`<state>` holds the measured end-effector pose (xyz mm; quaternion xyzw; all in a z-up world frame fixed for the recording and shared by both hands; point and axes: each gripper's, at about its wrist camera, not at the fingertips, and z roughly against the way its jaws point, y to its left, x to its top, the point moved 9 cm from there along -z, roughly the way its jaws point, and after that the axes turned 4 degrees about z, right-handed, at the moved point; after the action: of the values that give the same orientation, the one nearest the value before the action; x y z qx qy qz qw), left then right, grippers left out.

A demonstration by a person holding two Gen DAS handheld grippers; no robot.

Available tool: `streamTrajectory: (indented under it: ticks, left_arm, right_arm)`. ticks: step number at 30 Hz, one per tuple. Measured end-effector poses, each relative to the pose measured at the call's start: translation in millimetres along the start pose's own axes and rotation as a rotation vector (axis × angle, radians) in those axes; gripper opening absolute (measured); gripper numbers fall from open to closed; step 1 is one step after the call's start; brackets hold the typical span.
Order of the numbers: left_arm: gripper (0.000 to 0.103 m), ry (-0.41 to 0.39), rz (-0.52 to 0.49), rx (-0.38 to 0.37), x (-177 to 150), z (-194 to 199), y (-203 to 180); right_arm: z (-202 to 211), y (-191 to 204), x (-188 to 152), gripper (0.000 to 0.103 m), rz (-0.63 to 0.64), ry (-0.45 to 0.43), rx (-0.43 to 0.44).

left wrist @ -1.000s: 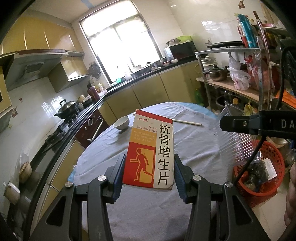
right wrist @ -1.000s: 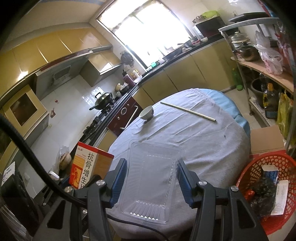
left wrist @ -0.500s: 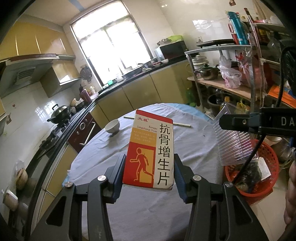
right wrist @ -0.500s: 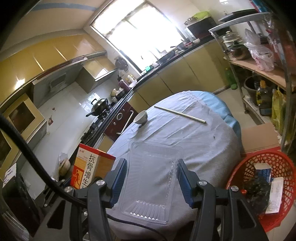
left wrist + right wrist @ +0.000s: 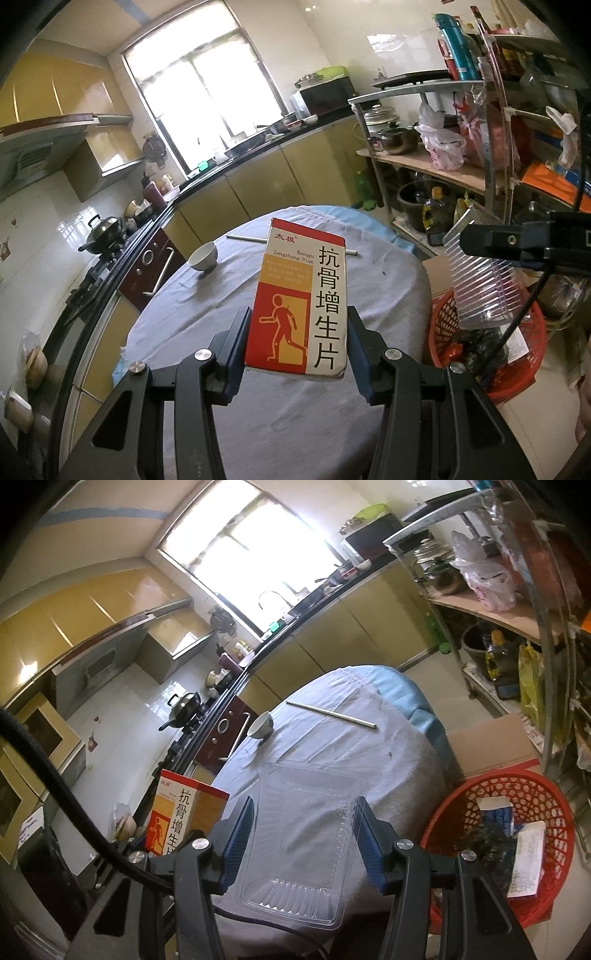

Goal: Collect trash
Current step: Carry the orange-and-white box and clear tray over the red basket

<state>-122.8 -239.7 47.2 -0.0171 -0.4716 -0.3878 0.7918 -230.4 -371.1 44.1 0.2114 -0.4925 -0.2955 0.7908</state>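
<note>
Both views have swung toward the basket since a second ago. From the left wrist, the basket has slid in from the edge to 4 o'clock; the left gripper sits half-open, clamped on the box, with the right gripper's tray hanging over the basket. From the right wrist, the basket fills 4 o'clock; the right gripper pinches the tray above the table. Dropping both looks close.
</note>
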Motion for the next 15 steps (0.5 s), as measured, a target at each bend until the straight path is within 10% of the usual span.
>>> streamTrajectory:
  ticks: [15]
  left_arm:
    - [0.051, 0.033, -0.084, -0.036, 11, -18, -64]
  right_arm:
    - [27, -75, -1, 0.058, -0.13, -0.012, -0.009]
